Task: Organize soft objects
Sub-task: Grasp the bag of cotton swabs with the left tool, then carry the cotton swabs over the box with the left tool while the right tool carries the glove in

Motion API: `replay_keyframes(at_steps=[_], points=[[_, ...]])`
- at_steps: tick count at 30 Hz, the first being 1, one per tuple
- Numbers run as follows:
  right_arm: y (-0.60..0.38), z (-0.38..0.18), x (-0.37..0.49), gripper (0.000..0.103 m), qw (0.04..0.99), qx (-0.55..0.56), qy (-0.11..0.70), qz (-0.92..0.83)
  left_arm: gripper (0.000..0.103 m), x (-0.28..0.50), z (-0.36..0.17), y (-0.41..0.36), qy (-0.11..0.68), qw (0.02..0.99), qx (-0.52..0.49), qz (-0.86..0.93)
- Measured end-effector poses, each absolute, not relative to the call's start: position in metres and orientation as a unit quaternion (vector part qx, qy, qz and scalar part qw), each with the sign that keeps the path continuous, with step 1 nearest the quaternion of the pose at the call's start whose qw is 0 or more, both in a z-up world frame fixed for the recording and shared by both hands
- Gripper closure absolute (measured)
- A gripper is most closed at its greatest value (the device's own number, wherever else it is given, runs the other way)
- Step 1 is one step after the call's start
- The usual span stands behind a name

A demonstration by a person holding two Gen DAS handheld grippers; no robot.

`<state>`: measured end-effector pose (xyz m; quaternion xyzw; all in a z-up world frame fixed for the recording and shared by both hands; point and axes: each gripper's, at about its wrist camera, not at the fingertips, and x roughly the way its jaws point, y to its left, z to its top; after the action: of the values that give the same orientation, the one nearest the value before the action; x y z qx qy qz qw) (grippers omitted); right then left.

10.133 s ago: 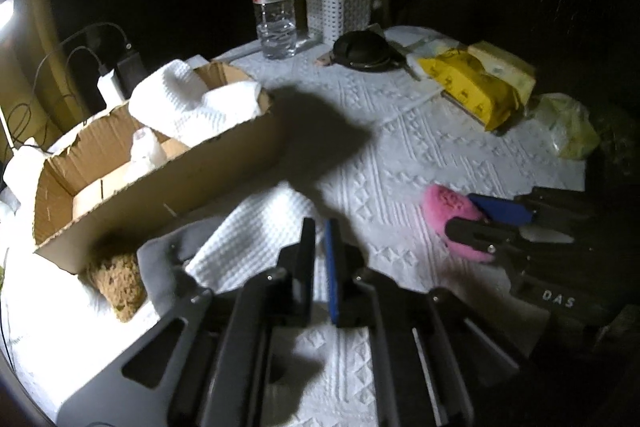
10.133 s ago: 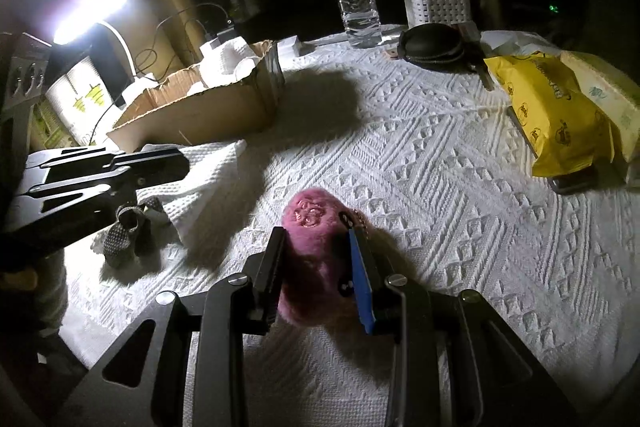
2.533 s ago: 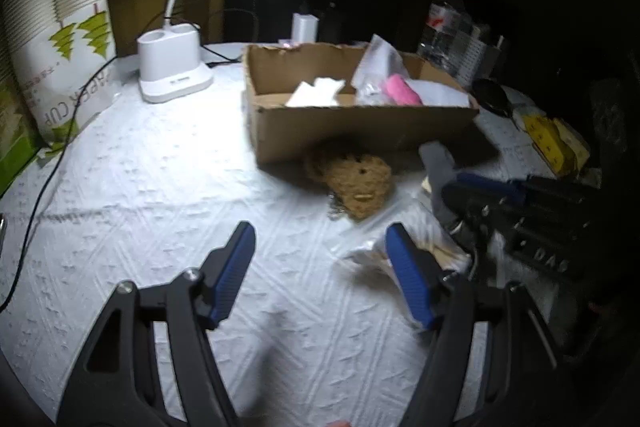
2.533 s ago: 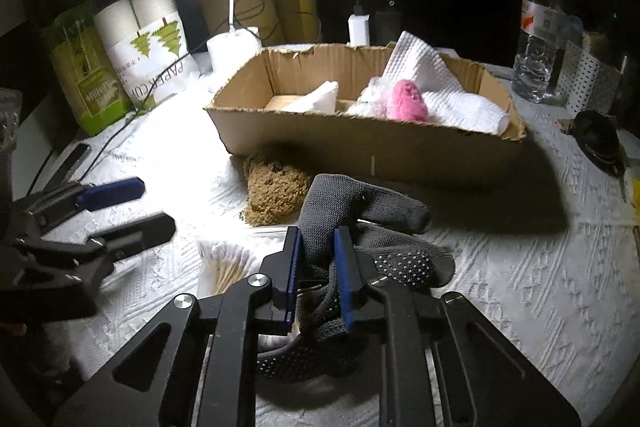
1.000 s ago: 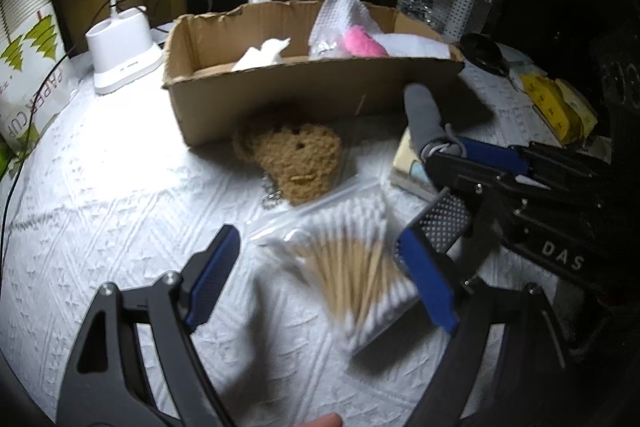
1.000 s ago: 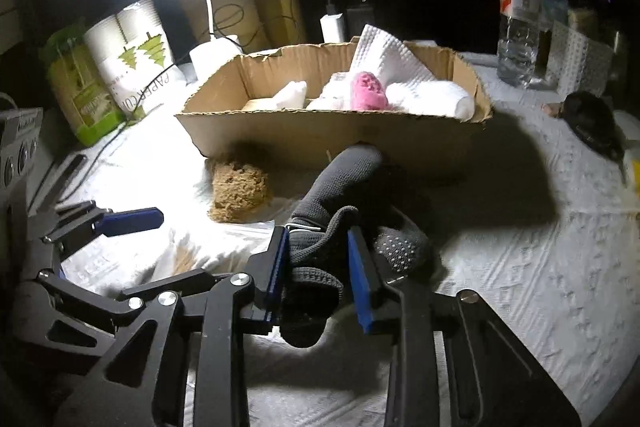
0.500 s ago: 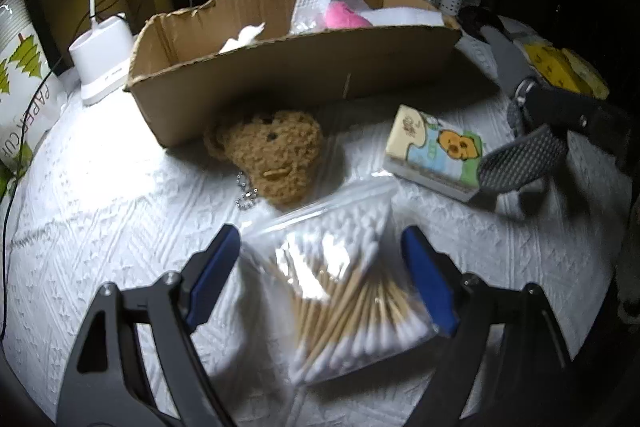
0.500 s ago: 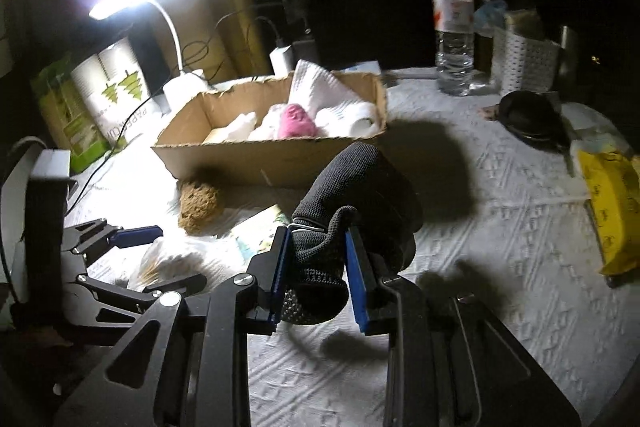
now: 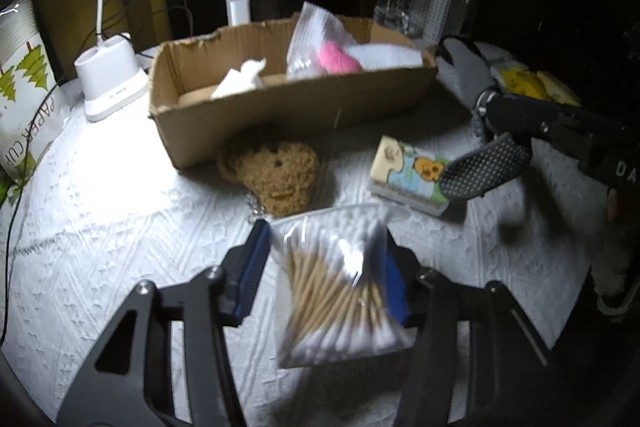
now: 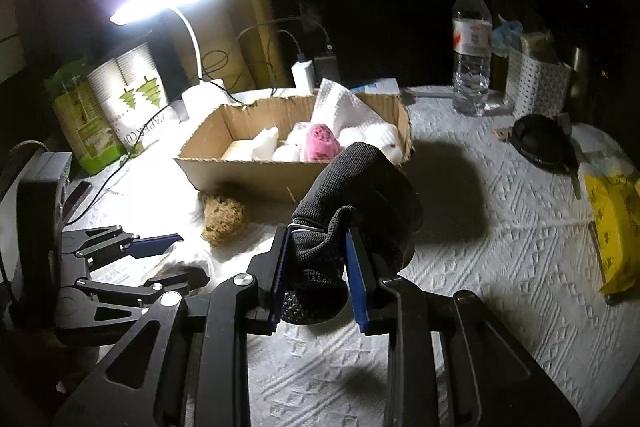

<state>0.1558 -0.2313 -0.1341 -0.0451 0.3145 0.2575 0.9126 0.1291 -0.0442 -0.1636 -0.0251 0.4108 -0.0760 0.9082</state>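
My left gripper (image 9: 325,251) has a clear bag of cotton swabs (image 9: 340,307) between its blue pads; the jaws are closing and both pads touch the bag's sides. My right gripper (image 10: 317,247) is shut on a pair of grey dotted gloves (image 10: 360,187), held in the air in front of the cardboard box (image 10: 248,171). In the left wrist view the gloves (image 9: 484,171) hang at the right. The box holds a pink soft thing (image 10: 322,143) and white cloths. A brown plush bear (image 9: 280,175) lies against the box's front wall (image 9: 280,107).
A small printed tissue pack (image 9: 408,175) lies right of the bear. The lamp base (image 9: 110,83) and cables stand left of the box, beside paper cups (image 10: 136,95). A water bottle (image 10: 471,47), white basket (image 10: 536,83), black pouch (image 10: 540,139) and yellow packets (image 10: 612,219) are at the right.
My left jaws have narrowed from wide apart onto the swab bag. The right gripper has risen with the gloves, which now hang clear of the cloth.
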Motion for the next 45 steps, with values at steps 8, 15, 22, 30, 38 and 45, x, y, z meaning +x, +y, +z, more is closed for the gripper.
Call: replay_keyframes(at_steps=[8,15,22,30,38,45], points=[[-0.219,-0.119,0.159,0.074,0.913,-0.053,0.304,0.265,0.051,0.128,-0.141,-0.028,0.386,0.919,-0.037,-0.071],[-0.21,-0.11,0.165,0.074,0.913,-0.058,0.297,0.273,0.051,0.132,-0.122,-0.014,0.364,0.928,-0.044,-0.062],[-0.204,-0.102,0.176,0.074,0.913,-0.061,0.291,0.279,0.05,0.144,-0.108,-0.001,0.349,0.934,-0.046,-0.055],[-0.2,-0.096,0.192,0.074,0.913,-0.063,0.29,0.28,0.05,0.161,-0.097,0.007,0.335,0.94,-0.052,-0.046],[-0.198,-0.094,0.214,0.074,0.912,-0.07,0.292,0.281,0.05,0.181,-0.096,0.014,0.327,0.942,-0.061,-0.038],[-0.197,-0.097,0.236,0.074,0.911,-0.075,0.296,0.276,0.05,0.204,-0.099,0.021,0.321,0.944,-0.067,-0.027]])
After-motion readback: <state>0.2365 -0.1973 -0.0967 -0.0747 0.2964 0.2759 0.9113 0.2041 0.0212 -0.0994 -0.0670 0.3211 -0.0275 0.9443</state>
